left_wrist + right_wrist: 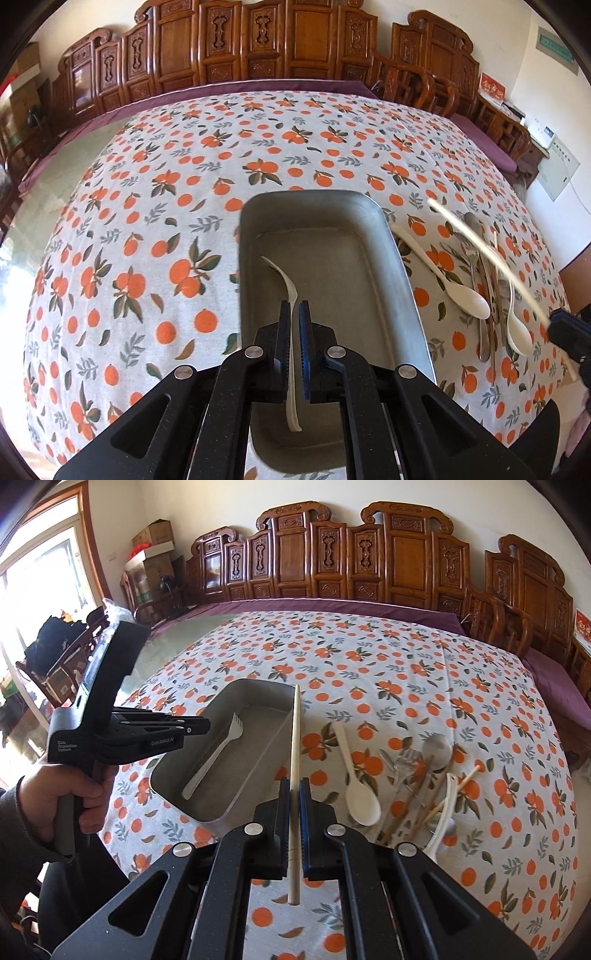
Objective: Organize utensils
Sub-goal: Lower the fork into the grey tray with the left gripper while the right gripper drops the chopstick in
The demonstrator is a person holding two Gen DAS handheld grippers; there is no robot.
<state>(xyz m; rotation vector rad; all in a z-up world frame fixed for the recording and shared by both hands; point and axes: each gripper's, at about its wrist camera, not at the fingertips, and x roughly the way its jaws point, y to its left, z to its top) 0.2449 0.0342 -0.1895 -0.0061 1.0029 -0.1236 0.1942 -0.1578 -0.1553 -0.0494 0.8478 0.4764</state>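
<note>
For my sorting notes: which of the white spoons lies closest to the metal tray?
The big white spoon, lying alone right beside the tray; the ladle-shaped one rests farther right in the pile.

Both grippers' fingers (284,332) (284,805) closed.

Counted 1 metal tray (255,738) w/ 1 white fork (214,758) in it. 2 grippers total: left gripper (205,724) & right gripper (294,786). 1 pale chopstick (295,734) on its own, apart from the heap. In the heap: 2 white spoons, the flat spoon (360,799) & the deep spoon (443,808); 1 metal spoon (437,746); 1 more fork (404,762). Heap chopsticks (466,776) overlapped, approx. 3, maybe more; couldn't count them for sure.
</note>
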